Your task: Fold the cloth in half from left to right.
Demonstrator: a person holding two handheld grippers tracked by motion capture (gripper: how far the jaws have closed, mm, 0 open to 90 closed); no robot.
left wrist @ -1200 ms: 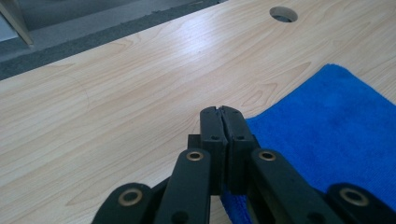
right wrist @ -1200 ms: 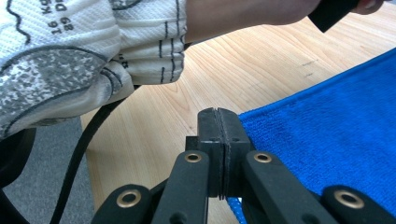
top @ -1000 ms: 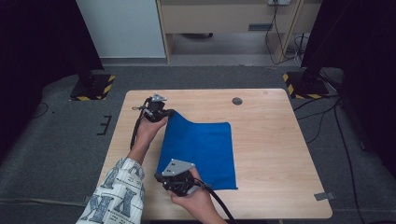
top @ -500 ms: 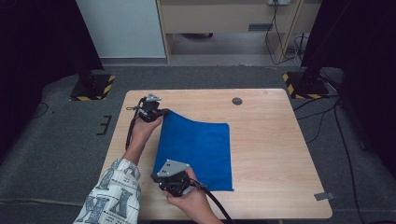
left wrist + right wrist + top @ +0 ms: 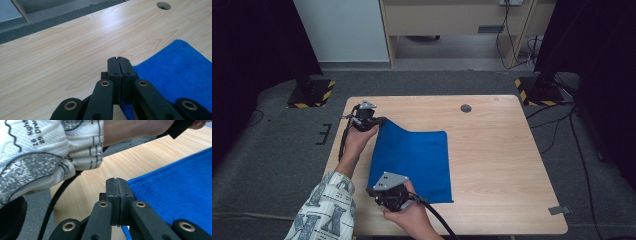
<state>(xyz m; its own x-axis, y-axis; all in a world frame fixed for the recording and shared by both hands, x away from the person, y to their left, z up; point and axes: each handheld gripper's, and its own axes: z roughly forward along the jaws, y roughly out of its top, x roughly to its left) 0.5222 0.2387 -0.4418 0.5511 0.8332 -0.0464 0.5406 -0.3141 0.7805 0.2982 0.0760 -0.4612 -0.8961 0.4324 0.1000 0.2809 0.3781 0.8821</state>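
Observation:
A blue cloth (image 5: 412,160) lies spread on the wooden table (image 5: 497,165), left of its middle. My left gripper (image 5: 380,121) is shut on the cloth's far left corner, which is raised a little off the wood. In the left gripper view the jaws (image 5: 118,60) are pressed together with the blue cloth (image 5: 175,70) running out to their right. My right gripper (image 5: 374,192) is shut on the near left corner by the table's front edge. In the right gripper view the shut jaws (image 5: 116,181) pinch the cloth's edge (image 5: 180,185), with the other arm's patterned sleeve (image 5: 50,147) just beyond.
A round cable hole (image 5: 466,108) sits at the table's far middle. Bare wood lies to the right of the cloth. Black stands with yellow-striped bases (image 5: 312,94) (image 5: 536,90) flank the table's far corners on the grey floor. A black cable (image 5: 437,217) trails from the right gripper.
Both grippers have moved left, dragging the cloth with them toward the table's left edge. Both stay shut on their corners.

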